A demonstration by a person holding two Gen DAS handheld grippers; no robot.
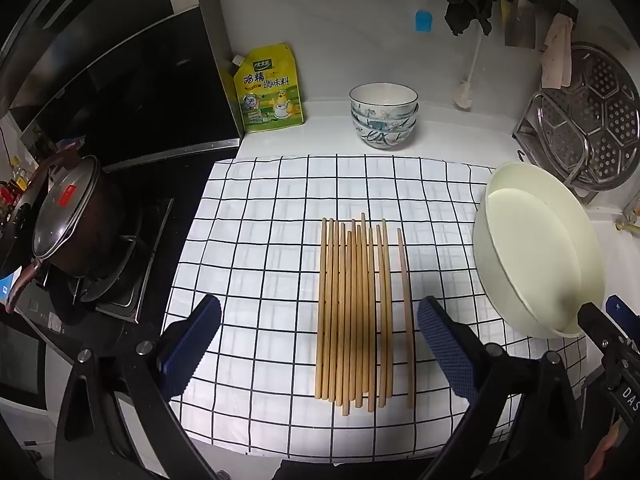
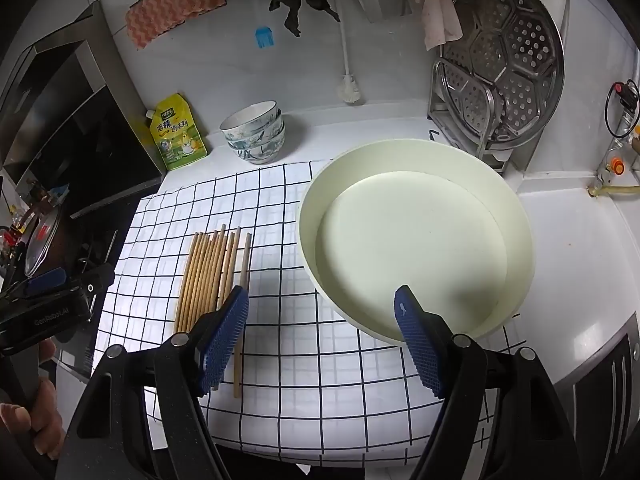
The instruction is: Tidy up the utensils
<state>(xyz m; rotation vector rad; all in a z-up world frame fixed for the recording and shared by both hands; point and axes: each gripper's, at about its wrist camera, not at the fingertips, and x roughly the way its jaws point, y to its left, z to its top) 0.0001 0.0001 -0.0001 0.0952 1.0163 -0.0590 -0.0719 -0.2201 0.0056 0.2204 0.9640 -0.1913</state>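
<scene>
Left tongs (image 1: 320,340) hover wide apart over the chopsticks (image 1: 356,312), bundled on the checked cloth (image 1: 260,220); right tongs (image 2: 320,332) gape empty beside the cream tray (image 2: 416,240).

On the bench (image 1: 320,136) a cloth (image 1: 260,240) lies spread. On it, a row of chopsticks (image 1: 352,312) lies side by side, one set slightly apart on the right. Right of them sits a basin (image 2: 416,248), overlapping the cloth's edge. Behind the cloth stand stacked bowls (image 1: 383,120), a pouch (image 1: 272,88) to their left. A pot (image 1: 68,220) sits on the stove (image 1: 112,292), left of the cloth.
</scene>
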